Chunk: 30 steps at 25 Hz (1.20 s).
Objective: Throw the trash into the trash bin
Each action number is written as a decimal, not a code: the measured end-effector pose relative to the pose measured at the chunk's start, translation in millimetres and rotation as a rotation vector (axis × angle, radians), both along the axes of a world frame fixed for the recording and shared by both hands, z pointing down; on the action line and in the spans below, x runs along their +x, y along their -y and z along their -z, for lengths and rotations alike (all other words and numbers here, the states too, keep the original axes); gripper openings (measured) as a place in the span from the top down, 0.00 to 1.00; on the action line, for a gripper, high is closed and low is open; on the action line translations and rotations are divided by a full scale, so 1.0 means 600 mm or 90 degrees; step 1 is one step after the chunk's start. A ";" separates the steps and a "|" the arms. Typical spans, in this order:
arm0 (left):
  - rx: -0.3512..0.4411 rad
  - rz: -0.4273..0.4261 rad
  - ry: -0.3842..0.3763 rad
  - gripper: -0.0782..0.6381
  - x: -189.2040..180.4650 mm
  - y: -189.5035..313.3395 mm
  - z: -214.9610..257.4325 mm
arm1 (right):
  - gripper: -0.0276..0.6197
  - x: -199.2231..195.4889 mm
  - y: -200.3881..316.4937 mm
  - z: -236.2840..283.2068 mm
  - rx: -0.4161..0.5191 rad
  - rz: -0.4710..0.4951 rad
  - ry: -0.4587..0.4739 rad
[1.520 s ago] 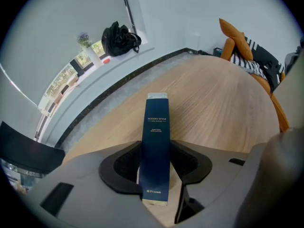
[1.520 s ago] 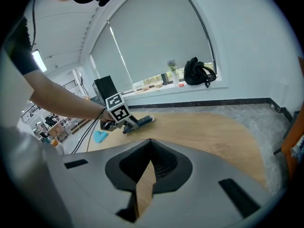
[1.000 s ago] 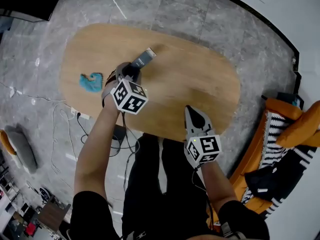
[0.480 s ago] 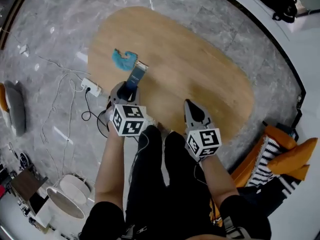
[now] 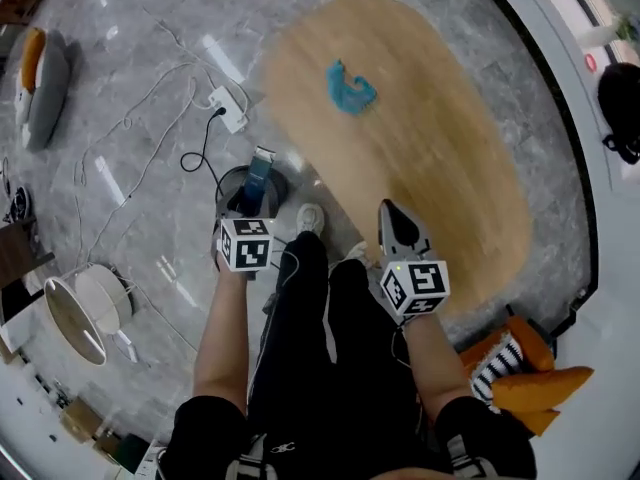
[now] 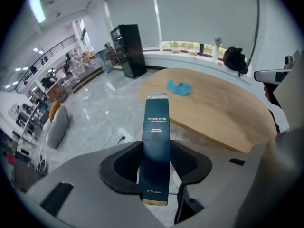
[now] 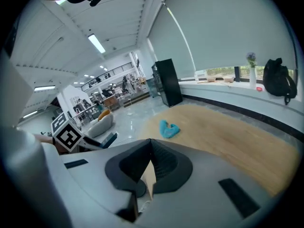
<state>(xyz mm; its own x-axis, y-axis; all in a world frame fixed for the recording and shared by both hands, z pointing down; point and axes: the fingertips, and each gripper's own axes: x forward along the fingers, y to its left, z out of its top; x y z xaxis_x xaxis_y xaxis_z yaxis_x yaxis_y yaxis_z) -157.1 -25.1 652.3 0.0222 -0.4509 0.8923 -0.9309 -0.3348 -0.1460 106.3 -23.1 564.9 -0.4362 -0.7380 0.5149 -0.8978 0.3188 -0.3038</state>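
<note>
My left gripper point(image 5: 251, 200) is shut on a long dark blue carton point(image 5: 259, 171) with pale print, which stands up between the jaws point(image 6: 156, 141). In the head view it hangs over the grey floor, left of the table, above a dark round container point(image 5: 272, 185) that the gripper partly hides. My right gripper point(image 5: 397, 215) is shut with nothing in it point(image 7: 151, 144) and sits at the near edge of the oval wooden table point(image 5: 440, 158). A crumpled blue scrap point(image 5: 350, 87) lies on the far part of the table point(image 6: 179, 87) point(image 7: 167, 128).
A white power strip point(image 5: 228, 108) and loose cables lie on the floor beyond the left gripper. Round white objects point(image 5: 85, 303) stand at the left, a grey seat point(image 5: 40, 73) at the far left. An orange striped cushion point(image 5: 520, 373) is at the right. The person's legs point(image 5: 310, 348) fill the middle.
The left gripper carried the carton off the table's left edge, out over the floor and the dark container. The right gripper drew back to the table's near edge. The blue scrap stayed put.
</note>
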 end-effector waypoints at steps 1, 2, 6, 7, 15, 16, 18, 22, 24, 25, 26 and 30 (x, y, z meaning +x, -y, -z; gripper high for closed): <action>-0.009 0.025 -0.003 0.62 -0.023 -0.014 -0.013 | 0.94 -0.018 0.003 -0.002 -0.002 0.015 -0.001; -0.019 0.048 -0.005 0.62 -0.043 -0.028 -0.027 | 0.94 -0.033 0.006 -0.003 -0.004 0.029 -0.003; -0.048 0.133 -0.010 0.62 -0.111 -0.079 -0.076 | 0.94 -0.085 0.020 -0.013 -0.011 0.080 -0.012; -0.054 0.154 -0.014 0.62 -0.126 -0.090 -0.088 | 0.94 -0.100 0.024 -0.016 -0.013 0.092 -0.014; -0.124 0.269 -0.042 0.62 -0.236 -0.159 -0.195 | 0.94 -0.216 0.048 -0.033 -0.031 0.163 -0.028; -0.142 0.276 -0.047 0.62 -0.242 -0.169 -0.212 | 0.94 -0.226 0.050 -0.036 -0.035 0.169 -0.030; -0.182 0.284 -0.061 0.62 -0.250 -0.183 -0.250 | 0.94 -0.244 0.057 -0.043 -0.043 0.177 -0.034; -0.266 0.289 -0.109 0.62 -0.256 -0.194 -0.319 | 0.94 -0.277 0.072 -0.055 -0.062 0.182 -0.039; -0.290 0.296 -0.124 0.62 -0.258 -0.186 -0.351 | 0.94 -0.288 0.083 -0.060 -0.067 0.185 -0.042; -0.301 0.297 -0.128 0.62 -0.257 -0.180 -0.365 | 0.94 -0.290 0.088 -0.064 -0.070 0.186 -0.045; -0.316 0.296 -0.135 0.62 -0.252 -0.177 -0.380 | 0.94 -0.291 0.094 -0.068 -0.074 0.186 -0.048; -0.372 0.289 -0.157 0.62 -0.241 -0.169 -0.434 | 0.94 -0.302 0.111 -0.092 -0.088 0.179 -0.054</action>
